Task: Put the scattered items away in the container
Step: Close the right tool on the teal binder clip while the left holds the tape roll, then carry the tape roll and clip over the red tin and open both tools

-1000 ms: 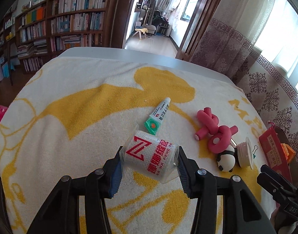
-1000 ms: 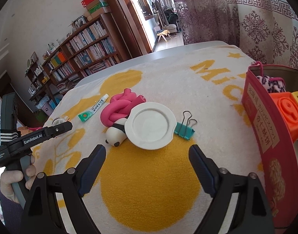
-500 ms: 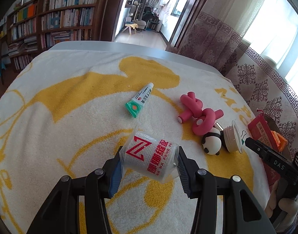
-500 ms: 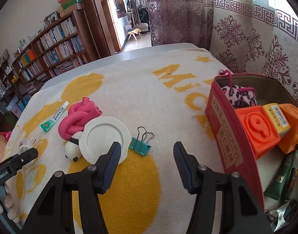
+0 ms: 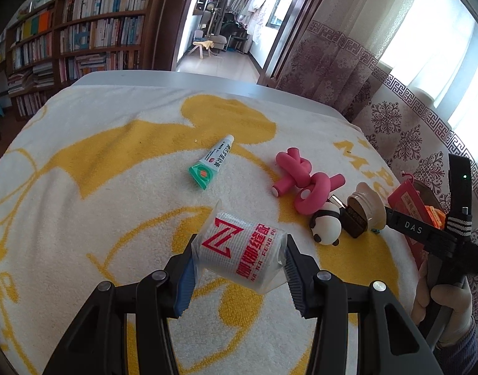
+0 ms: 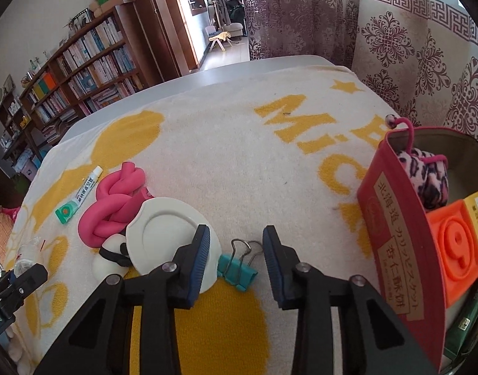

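My left gripper (image 5: 239, 265) is shut on a white gauze roll in clear wrap (image 5: 239, 251) with red lettering, held above the towel. My right gripper (image 6: 236, 256) is open, its fingers either side of a teal binder clip (image 6: 237, 270) on the towel. A white lid (image 6: 170, 237), a panda toy (image 6: 109, 259), a pink knotted foam roller (image 6: 114, 200) and a small green-ended tube (image 6: 78, 201) lie to the left. The red tin container (image 6: 392, 237) stands at right, holding an orange block (image 6: 455, 243), a leopard-print pouch and other items.
A white and yellow towel (image 5: 82, 172) covers the table. In the left wrist view the tube (image 5: 212, 162), roller (image 5: 304, 184), panda (image 5: 326, 228) and lid (image 5: 368, 206) lie ahead and right. Curtains hang behind the container; bookshelves stand far left.
My right gripper has narrowed and moved down around the binder clip. My left gripper has carried the gauze roll back from the other items, still shut on it.
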A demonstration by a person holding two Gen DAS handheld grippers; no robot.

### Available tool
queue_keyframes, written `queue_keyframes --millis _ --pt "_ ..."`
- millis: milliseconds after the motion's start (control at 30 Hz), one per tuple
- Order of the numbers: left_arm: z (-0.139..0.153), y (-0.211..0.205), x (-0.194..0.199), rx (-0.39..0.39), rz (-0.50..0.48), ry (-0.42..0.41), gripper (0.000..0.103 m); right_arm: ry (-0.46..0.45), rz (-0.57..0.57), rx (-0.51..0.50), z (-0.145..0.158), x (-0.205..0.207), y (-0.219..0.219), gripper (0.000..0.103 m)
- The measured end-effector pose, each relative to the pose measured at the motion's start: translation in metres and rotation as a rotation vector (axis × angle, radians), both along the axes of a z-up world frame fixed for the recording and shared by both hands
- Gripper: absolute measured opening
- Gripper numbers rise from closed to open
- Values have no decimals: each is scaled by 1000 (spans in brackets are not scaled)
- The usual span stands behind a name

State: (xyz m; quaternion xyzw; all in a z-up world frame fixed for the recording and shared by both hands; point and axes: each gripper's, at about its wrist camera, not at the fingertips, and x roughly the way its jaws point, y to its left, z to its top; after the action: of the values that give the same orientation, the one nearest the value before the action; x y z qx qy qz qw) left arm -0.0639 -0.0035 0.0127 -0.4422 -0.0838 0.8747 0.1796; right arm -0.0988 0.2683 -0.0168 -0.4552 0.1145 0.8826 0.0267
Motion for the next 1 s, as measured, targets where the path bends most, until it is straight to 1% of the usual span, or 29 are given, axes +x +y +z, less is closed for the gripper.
queue_keyframes --millis 100,133,167,367,567,667,800,900,1000 --pt "0 1 0 -2 -2 0 52 -4 -4 -7 -1 1 1 20" --pt "-1 1 0 -4 -3 -1 52 -2 4 -14 0 1 0 14" --pt "-1 2 0 -6 -3 -2 52 1 12 -24 1 3 -2 13" --pt "-1 1 1 -6 -1 0 52 83 59 -85 26 31 -9 13" --pt "5 5 6 1 -19 20 52 167 62 -98 54 63 -7 13" --pt "8 9 9 8 -32 24 52 195 44 -113 63 77 1 13" --pt "11 20 14 14 -60 24 52 234 2 -94 75 97 17 13" --pt "12 33 21 18 -90 19 52 256 -54 -64 81 115 37 13" --pt "14 47 29 20 -128 17 52 265 -122 -59 82 132 63 13"
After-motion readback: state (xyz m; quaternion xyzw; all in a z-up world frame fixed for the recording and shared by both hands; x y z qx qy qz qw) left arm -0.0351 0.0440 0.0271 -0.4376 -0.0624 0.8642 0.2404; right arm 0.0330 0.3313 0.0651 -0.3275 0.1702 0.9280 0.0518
